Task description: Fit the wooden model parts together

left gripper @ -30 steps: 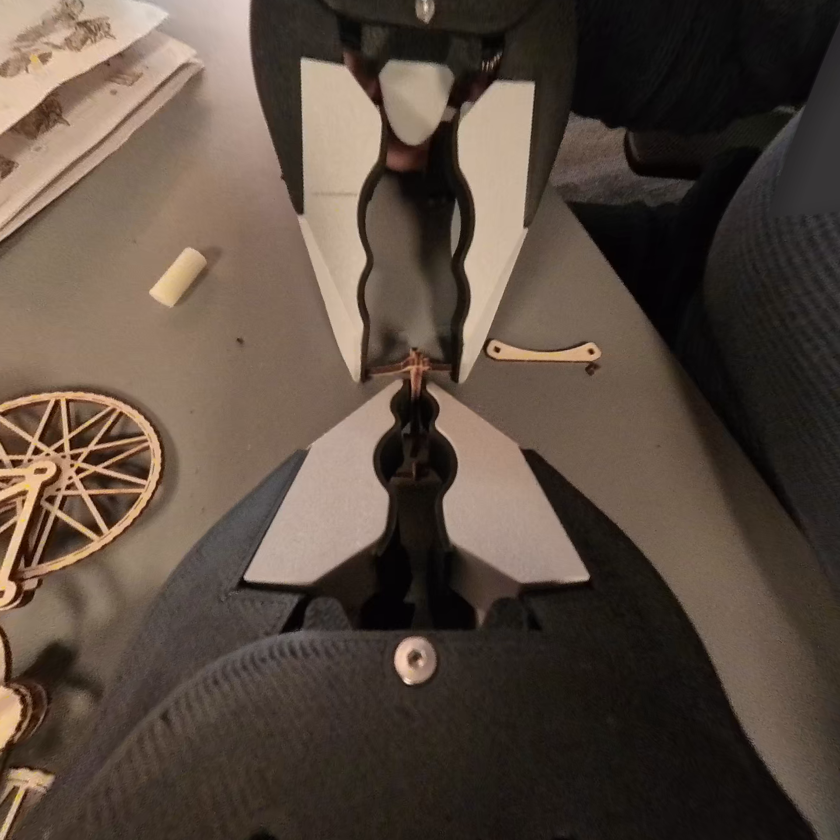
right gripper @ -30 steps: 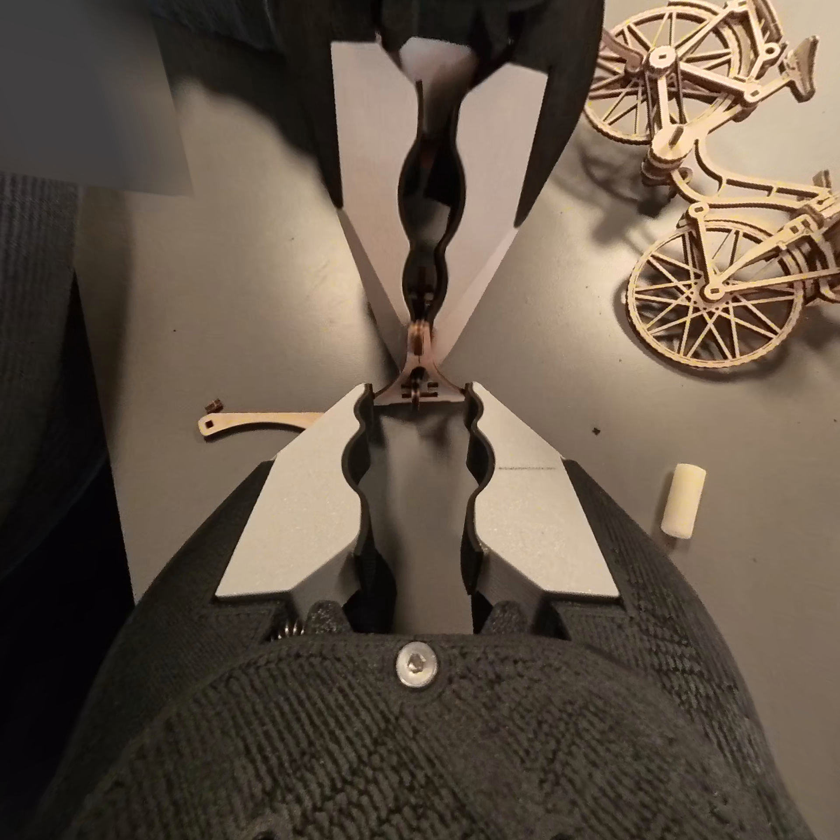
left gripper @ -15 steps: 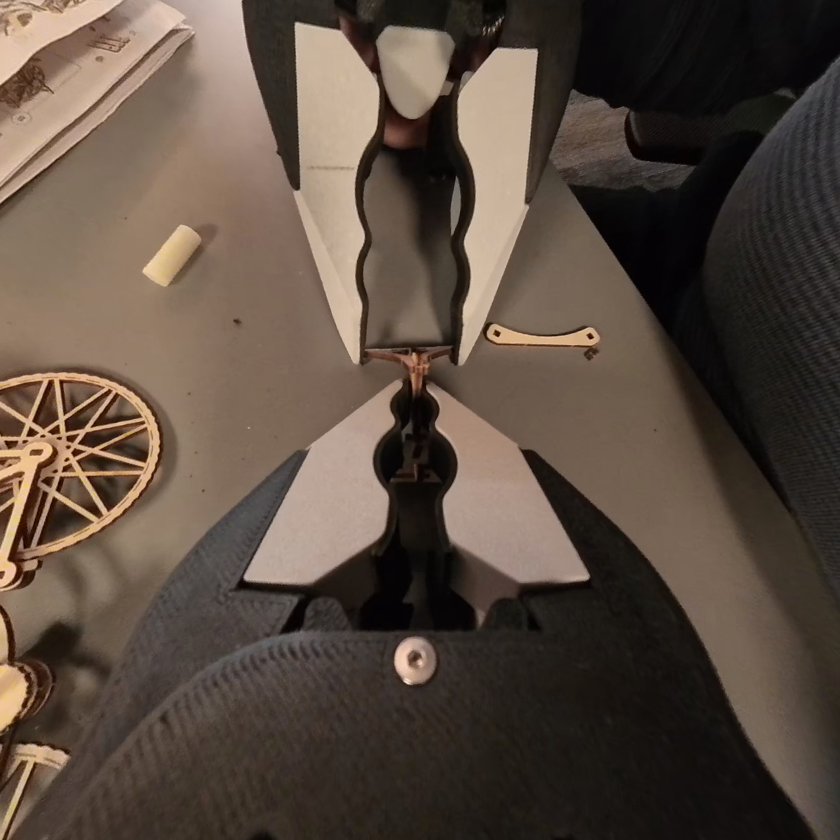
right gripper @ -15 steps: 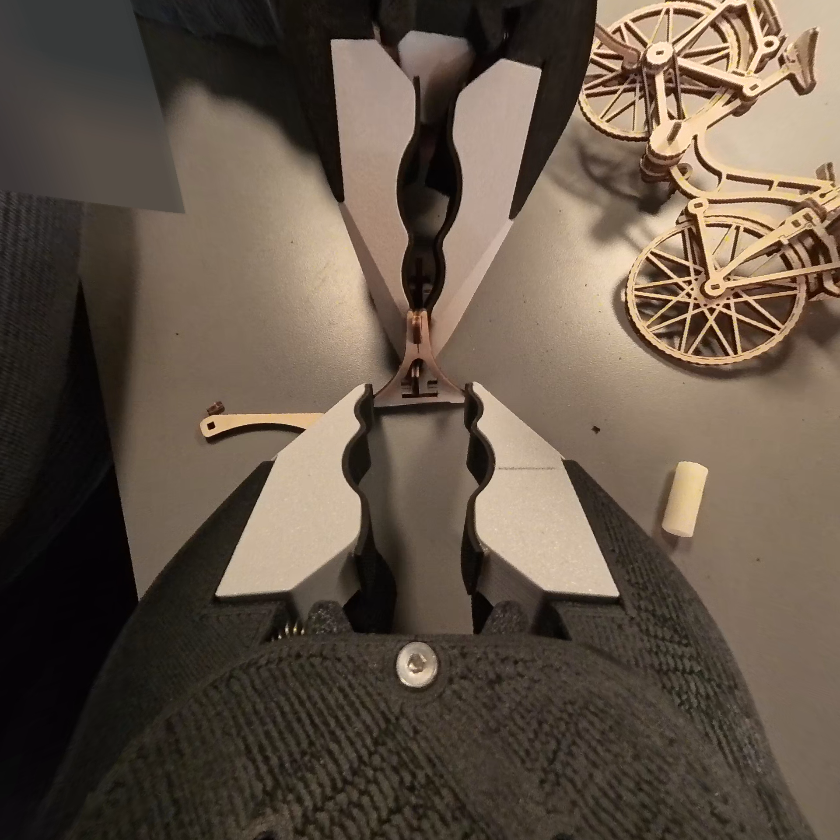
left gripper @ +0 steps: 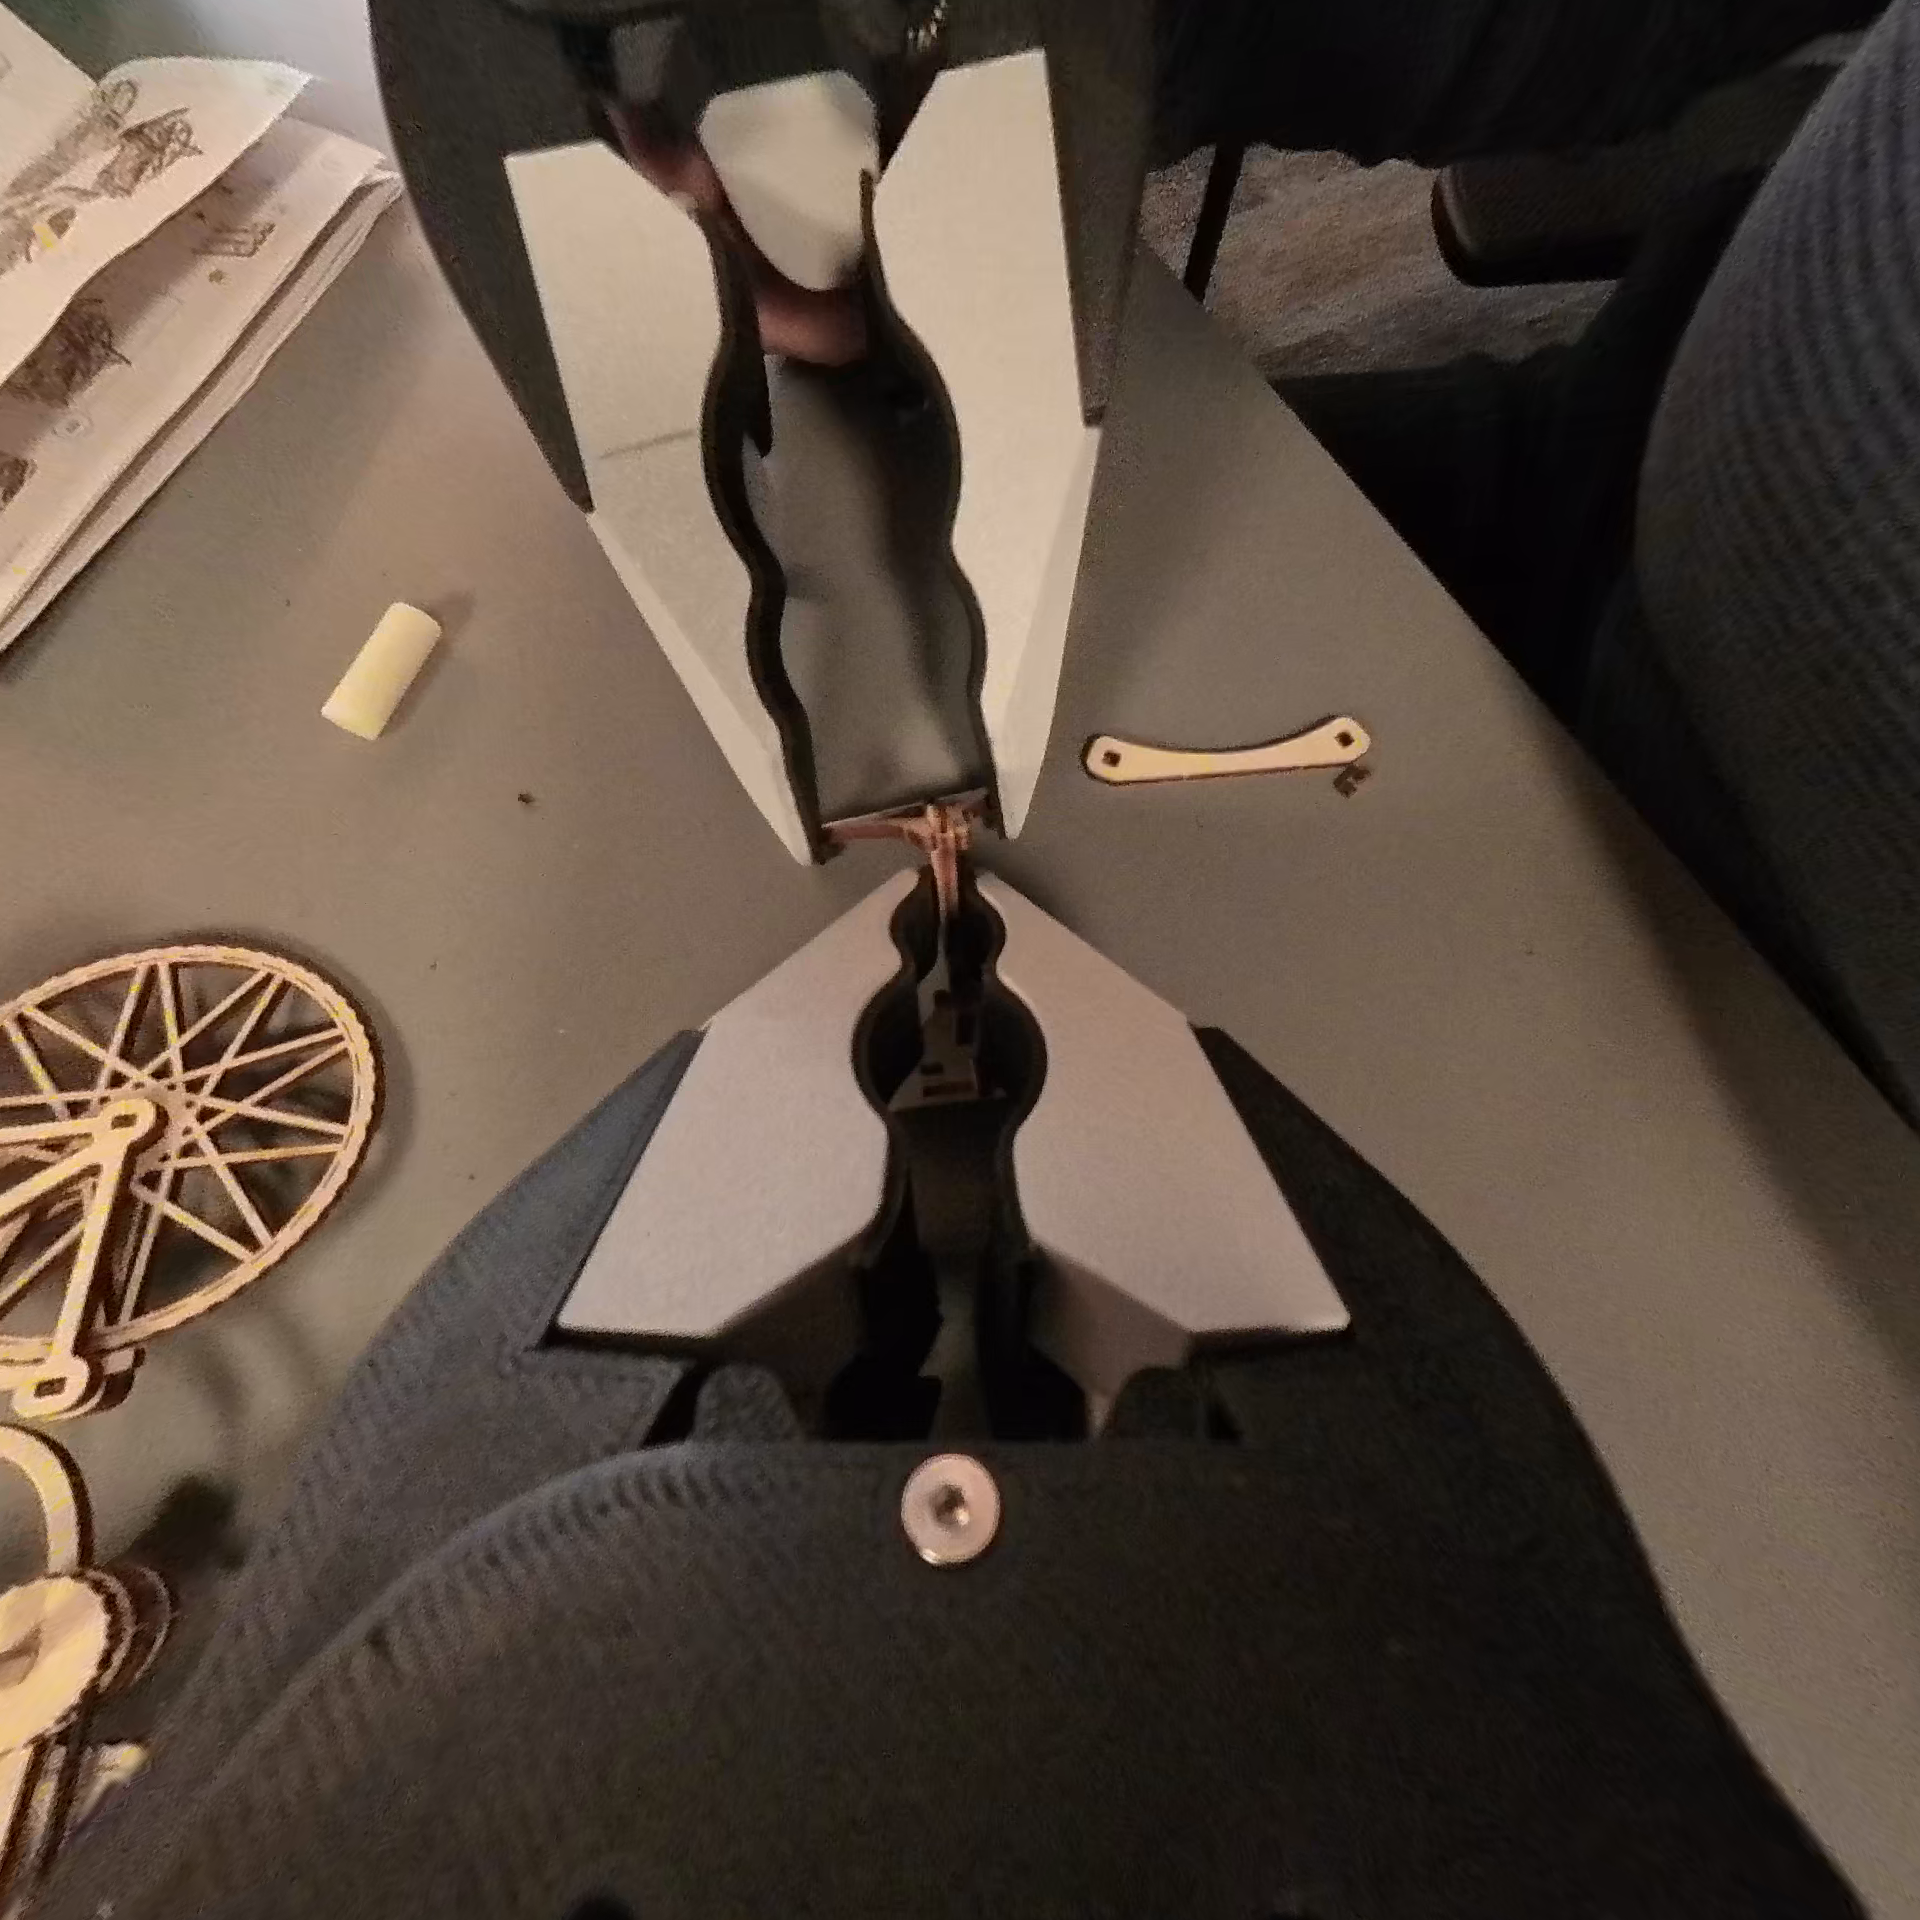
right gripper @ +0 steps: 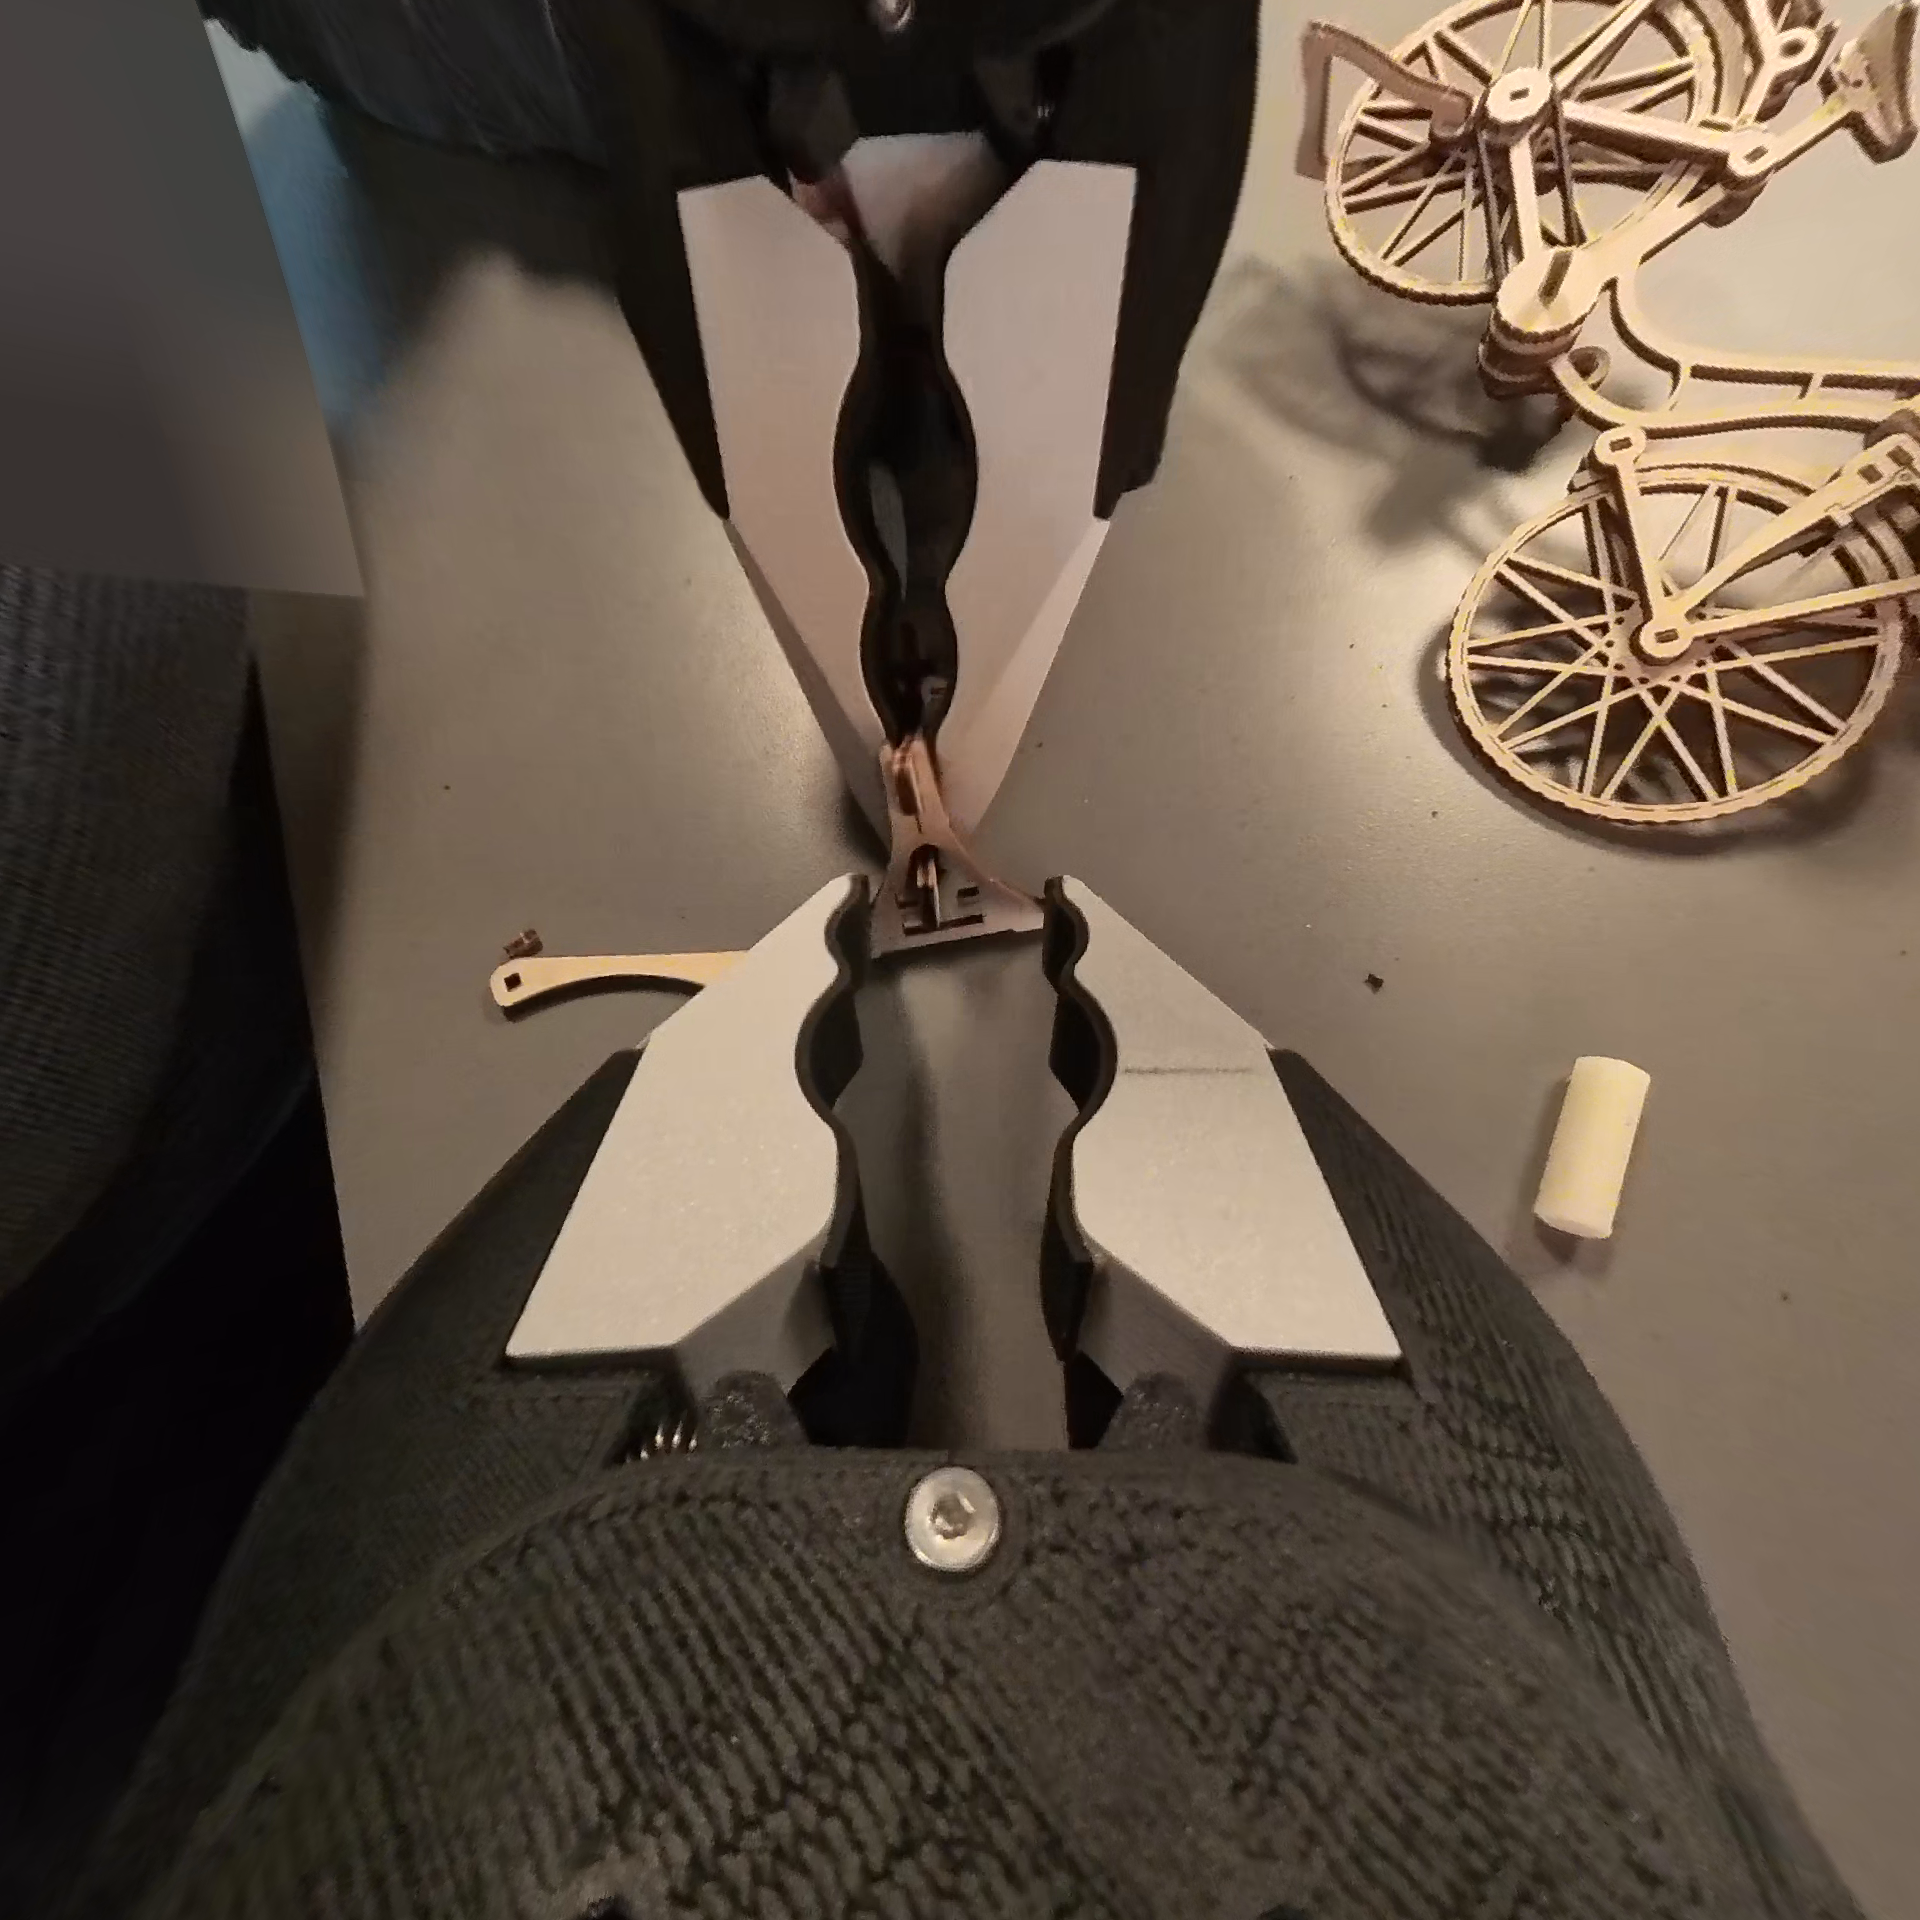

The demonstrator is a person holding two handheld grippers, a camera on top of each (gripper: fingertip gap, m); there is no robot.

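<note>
In the left wrist view, the left claw (left gripper: pixel 948 883) sits at the centre of the frame, its grey fingers pressed together on a thin flat wooden strip (left gripper: pixel 945 868) held edge-on. Facing it from the upper centre, the right claw (left gripper: pixel 906 826) has its fingers set apart, the gap between them spanned by a small flat fan-shaped wooden piece (left gripper: pixel 899 828) that they grip by its edges. The strip meets that piece at its middle, above the grey counter (left gripper: pixel 1299 1039). In the right wrist view the fan-shaped piece (right gripper: pixel 940 904) lies just above centre between the right claw's (right gripper: pixel 951 914) tips. A loose curved wooden link (left gripper: pixel 1226 758) lies on the counter at right of centre, a pale short cylinder (left gripper: pixel 379 670) at left of centre, the spoked wheel of a wooden bicycle model (left gripper: pixel 177 1132) at the left edge, and folded printed sheets (left gripper: pixel 156 291) at the upper left.
</note>
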